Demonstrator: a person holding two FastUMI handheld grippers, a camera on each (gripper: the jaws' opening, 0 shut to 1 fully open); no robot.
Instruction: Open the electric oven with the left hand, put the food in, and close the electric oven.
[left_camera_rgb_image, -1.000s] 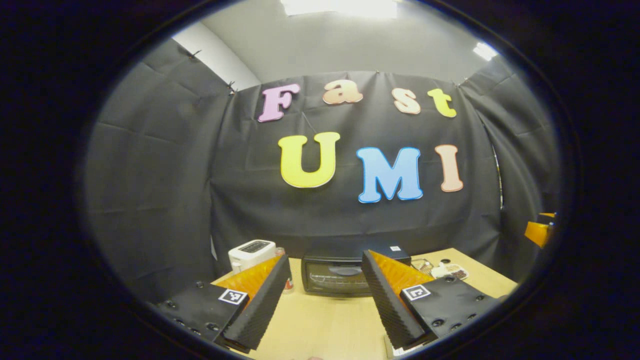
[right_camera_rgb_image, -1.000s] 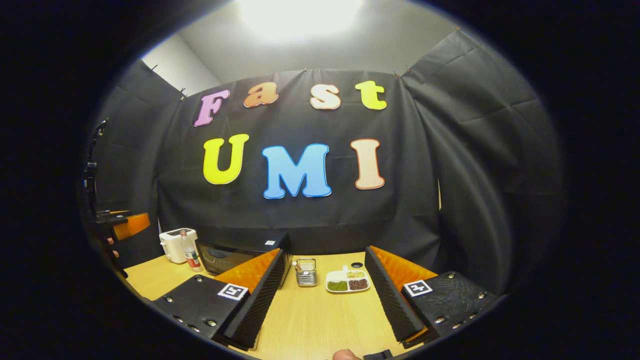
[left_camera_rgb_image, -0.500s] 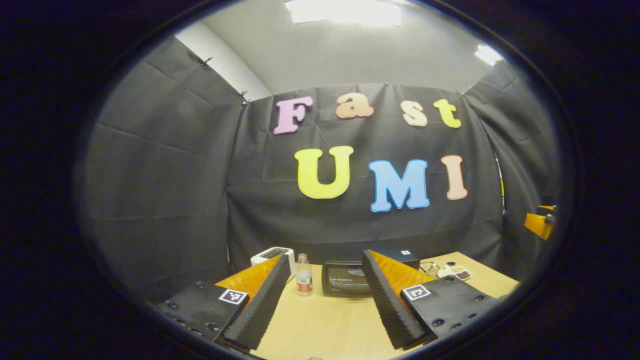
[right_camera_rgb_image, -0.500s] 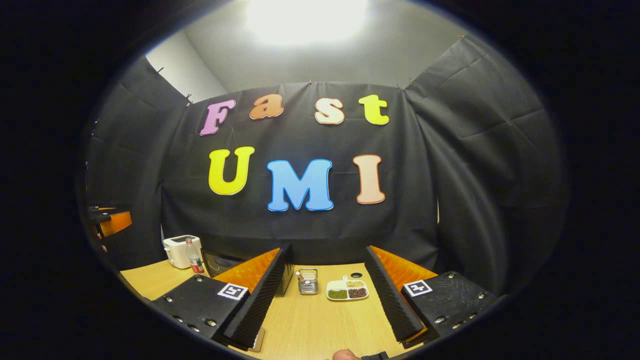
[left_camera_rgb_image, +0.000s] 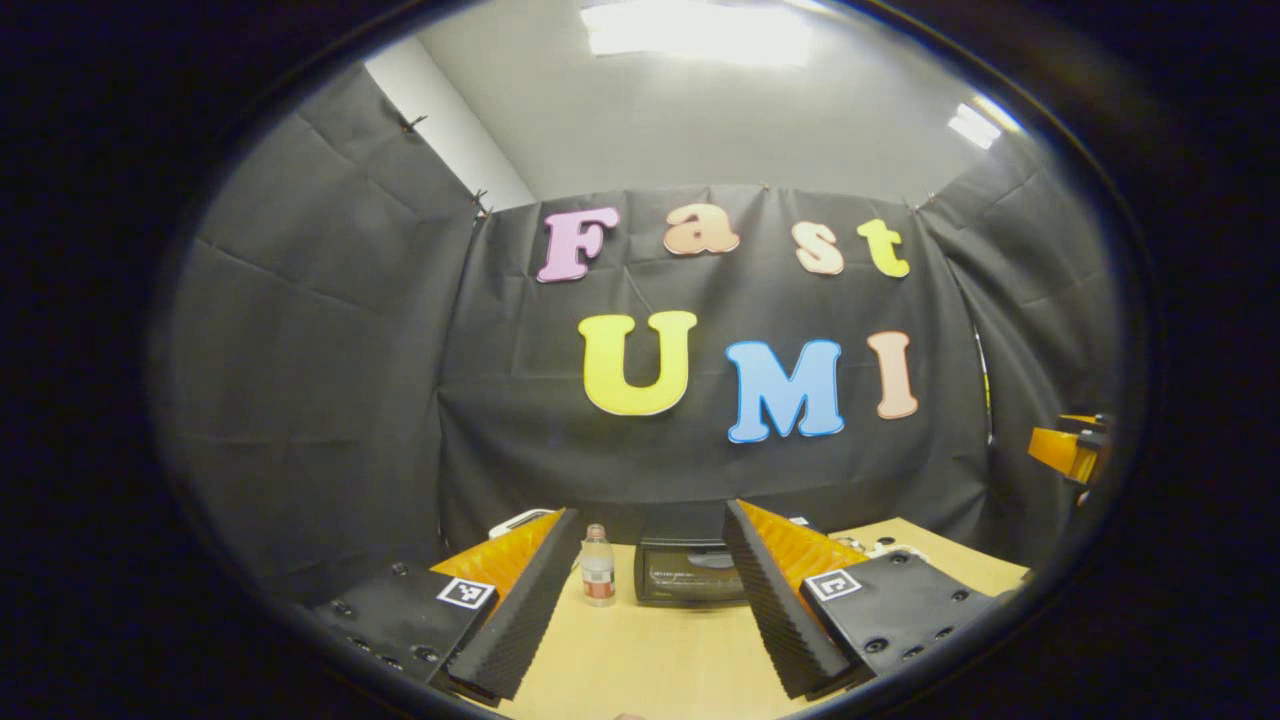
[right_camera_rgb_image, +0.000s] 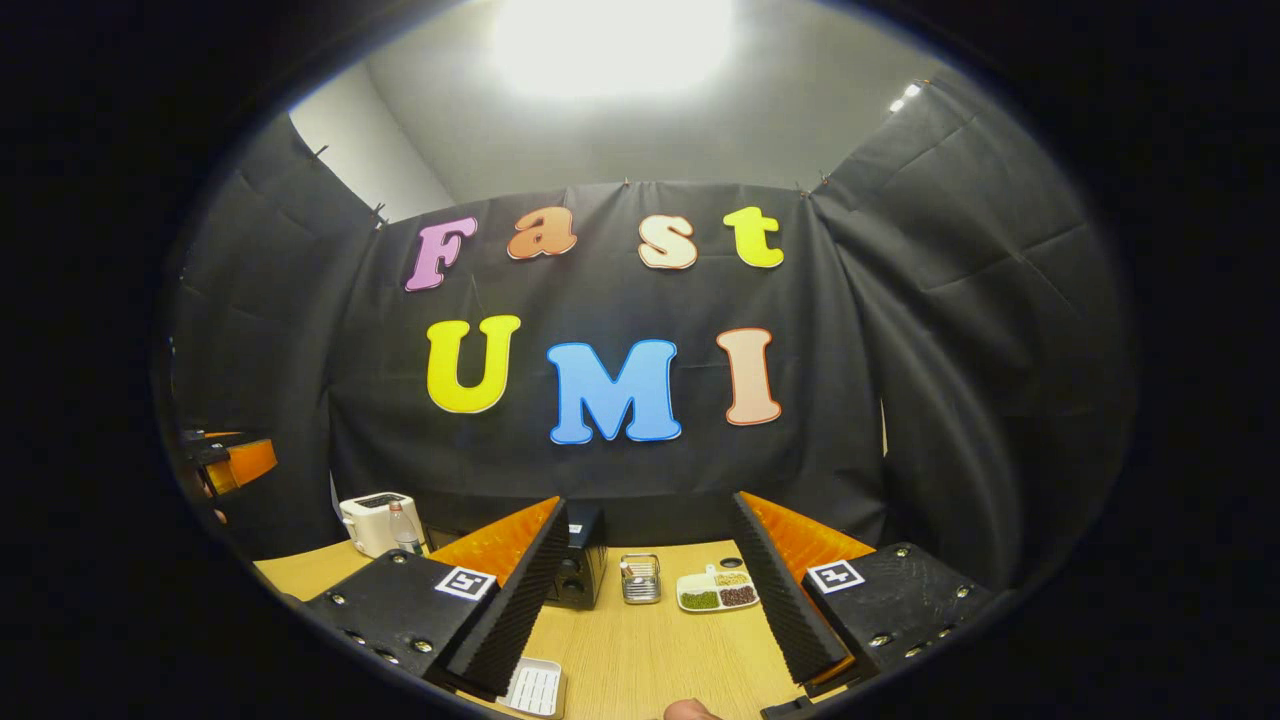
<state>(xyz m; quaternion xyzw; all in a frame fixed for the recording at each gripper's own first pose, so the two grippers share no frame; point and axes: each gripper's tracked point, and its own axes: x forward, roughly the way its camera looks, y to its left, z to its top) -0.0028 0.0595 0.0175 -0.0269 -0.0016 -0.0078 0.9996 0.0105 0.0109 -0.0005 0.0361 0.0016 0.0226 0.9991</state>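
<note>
Two handheld grippers are hovering over a pale wooden bench (left_camera_rgb_image: 660, 650) inside a black-walled booth, and neither is carrying anything.

In the left gripper view, going left to right: the left gripper (left_camera_rgb_image: 650, 600) is holding its fingers spread wide apart with nothing between them. Past the left finger a white toaster (left_camera_rgb_image: 520, 522) is peeking out at the back edge of the bench. Next, a small bottle (left_camera_rgb_image: 598, 566) is standing upright. Just right of it the black oven (left_camera_rgb_image: 692, 572) is sitting against the back edge, its door facing the camera and looking closed. It is lying straight ahead of the gripper, framed in the gap between the fingers, with its long side running across the view. The left gripper seems the better placed to reach the door.

In the right gripper view, going left to right: the toaster (right_camera_rgb_image: 378, 520) and bottle (right_camera_rgb_image: 403, 528) are standing at the back left corner. The right gripper (right_camera_rgb_image: 650, 600) is also gaping open and idle. The oven (right_camera_rgb_image: 580, 568) is showing ahead and to the left, partly hidden by the left finger. A small metal rack (right_camera_rgb_image: 640, 579) and a divided white dish of food (right_camera_rgb_image: 716, 590) are sitting straight ahead, near the back edge. A white tray (right_camera_rgb_image: 535, 687) is lying at the front edge.
</note>
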